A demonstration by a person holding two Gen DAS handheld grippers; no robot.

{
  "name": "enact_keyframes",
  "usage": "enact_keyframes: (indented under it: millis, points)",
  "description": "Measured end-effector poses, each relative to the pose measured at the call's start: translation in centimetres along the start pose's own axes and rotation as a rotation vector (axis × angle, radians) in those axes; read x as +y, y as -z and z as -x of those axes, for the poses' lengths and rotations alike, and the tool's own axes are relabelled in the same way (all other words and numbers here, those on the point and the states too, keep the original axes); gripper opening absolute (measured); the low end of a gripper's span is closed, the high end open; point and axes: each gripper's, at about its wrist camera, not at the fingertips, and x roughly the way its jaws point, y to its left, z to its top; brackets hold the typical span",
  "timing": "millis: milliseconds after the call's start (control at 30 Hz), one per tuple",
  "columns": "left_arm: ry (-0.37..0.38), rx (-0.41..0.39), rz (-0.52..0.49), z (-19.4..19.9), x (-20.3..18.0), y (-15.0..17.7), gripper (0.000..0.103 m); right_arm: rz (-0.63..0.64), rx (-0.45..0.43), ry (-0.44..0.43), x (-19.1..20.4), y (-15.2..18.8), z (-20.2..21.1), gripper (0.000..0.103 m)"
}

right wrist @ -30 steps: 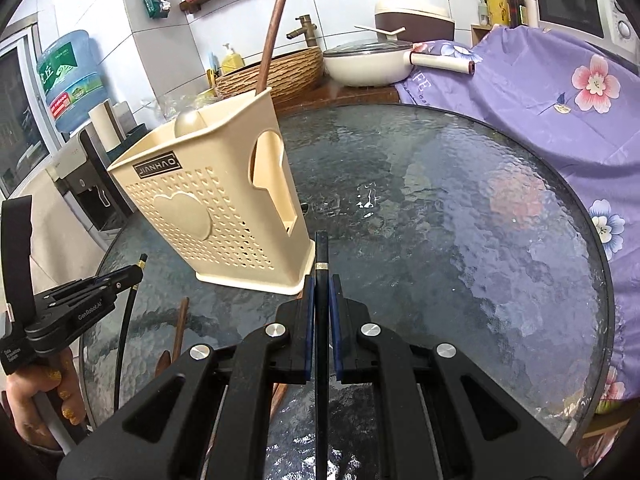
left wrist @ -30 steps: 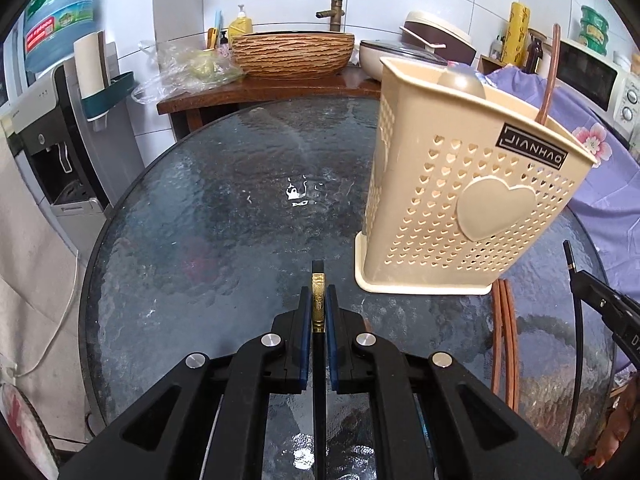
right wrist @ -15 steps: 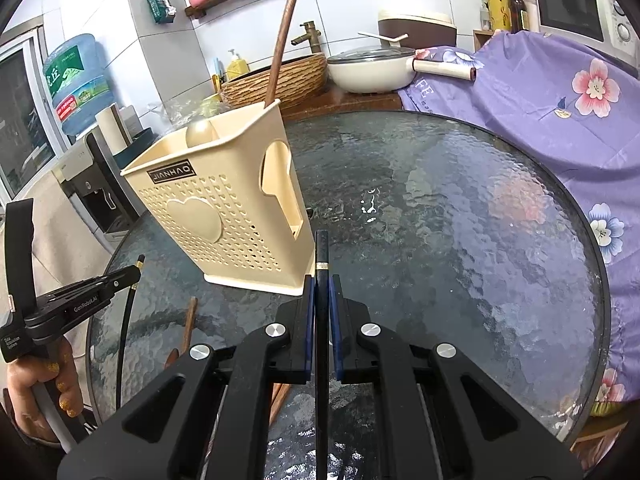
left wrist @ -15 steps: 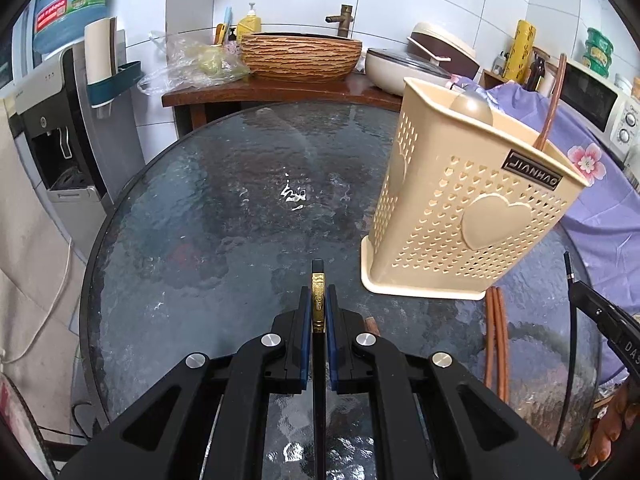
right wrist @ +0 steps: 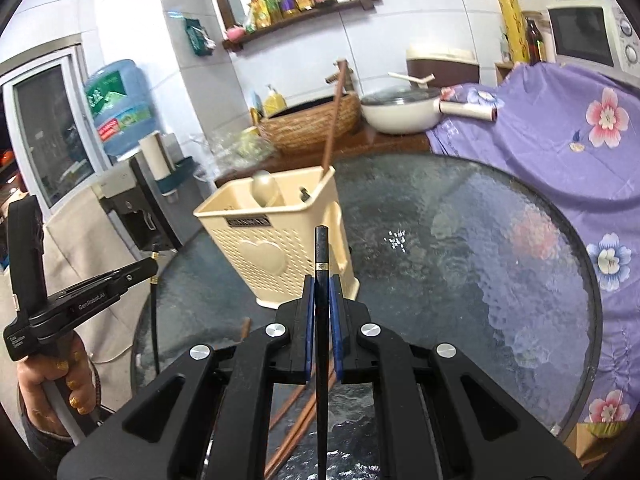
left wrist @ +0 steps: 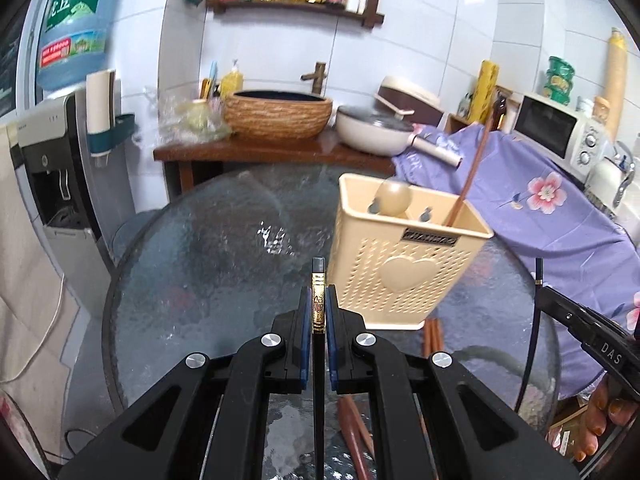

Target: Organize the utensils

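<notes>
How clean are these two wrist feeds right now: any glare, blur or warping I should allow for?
Left wrist: fisheye bends the walls, glare patch on the glass table, holder slightly soft, black chopstick in the left gripper sharp. Right wrist: same warping, a smaller glint on the table, chopstick in the right gripper crisp.

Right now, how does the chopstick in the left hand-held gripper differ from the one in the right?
The left chopstick has a long gold band with markings; the right chopstick shows only a thin gold ring. The left one's top pokes out a little past the fingers; the right one's sticks out further. Both are black, and each is clamped in a shut hand-held gripper, left and right, near the beige utensil holder.
</notes>
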Motion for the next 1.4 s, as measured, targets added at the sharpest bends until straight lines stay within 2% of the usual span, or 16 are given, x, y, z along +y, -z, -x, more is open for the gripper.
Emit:
enact_keyframes:
  millis: [533,1000,1167,1400]
  points:
    - [0.012,-0.068,-0.021,2.7,-0.6,-1.0,0.007,0.068,-0.061,-0.032,2.3,-1.2,3.7,0.008]
    - [0.034,-0.115,-0.051,4.6,-1.6,-2.8,0.007,0.121,-0.065,-0.055,3.6,-3.6,4.6,0.008]
    - [0.055,-0.125,-0.066,5.1,-2.2,-4.0,0.006,0.127,-0.068,-0.077,4.1,-4.9,5.0,0.008]
    - [0.070,-0.172,-0.088,6.6,-3.2,-6.8,0.006,0.127,-0.103,-0.101,4.7,-8.9,5.6,0.008]
